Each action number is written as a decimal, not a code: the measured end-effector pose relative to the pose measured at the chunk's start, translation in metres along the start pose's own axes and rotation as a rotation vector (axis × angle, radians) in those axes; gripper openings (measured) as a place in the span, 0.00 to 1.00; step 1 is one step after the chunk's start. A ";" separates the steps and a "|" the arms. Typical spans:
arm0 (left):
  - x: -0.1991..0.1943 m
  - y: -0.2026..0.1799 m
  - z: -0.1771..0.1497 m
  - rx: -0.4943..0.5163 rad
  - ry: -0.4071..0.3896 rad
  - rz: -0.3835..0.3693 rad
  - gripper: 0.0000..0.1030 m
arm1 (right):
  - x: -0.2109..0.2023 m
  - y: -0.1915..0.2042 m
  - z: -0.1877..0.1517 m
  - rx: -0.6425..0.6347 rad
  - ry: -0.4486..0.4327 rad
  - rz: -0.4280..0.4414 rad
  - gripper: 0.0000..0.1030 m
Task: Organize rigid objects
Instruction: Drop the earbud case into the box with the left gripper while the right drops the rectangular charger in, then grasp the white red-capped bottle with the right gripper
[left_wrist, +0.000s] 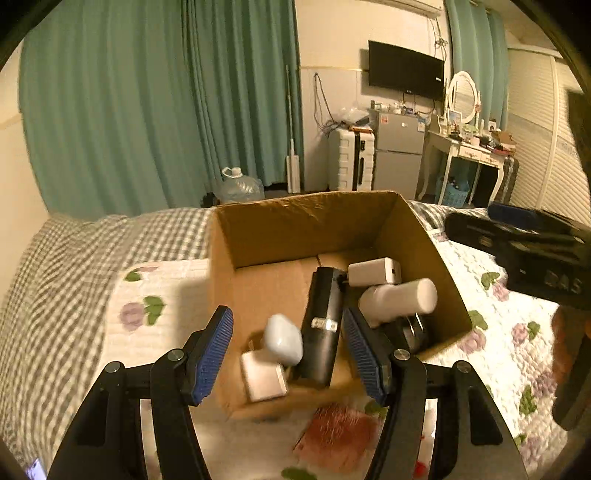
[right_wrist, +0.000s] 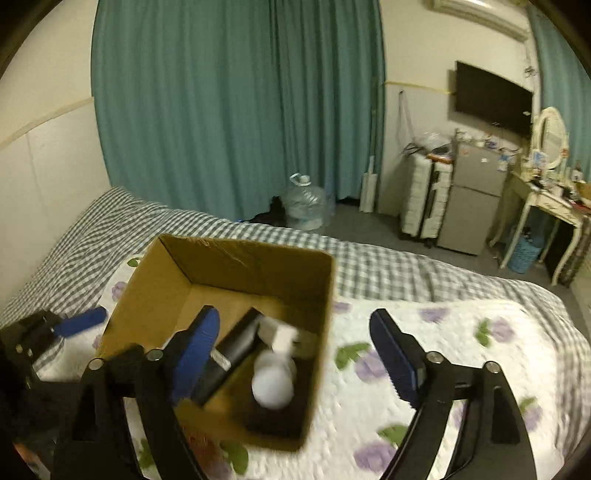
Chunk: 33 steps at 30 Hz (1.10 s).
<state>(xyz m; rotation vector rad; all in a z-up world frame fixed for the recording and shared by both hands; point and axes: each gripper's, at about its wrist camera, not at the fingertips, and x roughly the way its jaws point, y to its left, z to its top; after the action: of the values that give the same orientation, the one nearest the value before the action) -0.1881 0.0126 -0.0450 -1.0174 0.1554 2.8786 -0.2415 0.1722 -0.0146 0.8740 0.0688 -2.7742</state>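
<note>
An open cardboard box sits on the bed; it also shows in the right wrist view. Inside lie a black oblong device, a white oval case, a white cube adapter, a white charger, a white cylinder bottle and a dark object under it. My left gripper is open and empty above the box's near side. My right gripper is open and empty, straddling the box's right wall; it shows at the right edge of the left wrist view.
The bed has a floral quilt and a grey checked sheet. A reddish item lies on the quilt just before the box. Beyond the bed are teal curtains, a water jug, a suitcase, a small fridge and a dressing table.
</note>
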 end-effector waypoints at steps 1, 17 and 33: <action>-0.008 0.003 -0.005 0.000 0.000 0.000 0.63 | -0.007 0.000 -0.005 0.000 0.001 -0.013 0.84; -0.015 0.015 -0.115 -0.012 0.081 0.028 0.63 | 0.003 0.036 -0.139 0.130 0.385 -0.060 0.84; 0.016 0.009 -0.131 0.006 0.184 -0.019 0.63 | 0.041 0.039 -0.148 0.112 0.383 0.007 0.46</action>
<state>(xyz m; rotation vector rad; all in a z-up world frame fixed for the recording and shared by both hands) -0.1204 -0.0116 -0.1558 -1.2748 0.1649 2.7628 -0.1827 0.1429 -0.1584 1.4193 -0.0252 -2.5854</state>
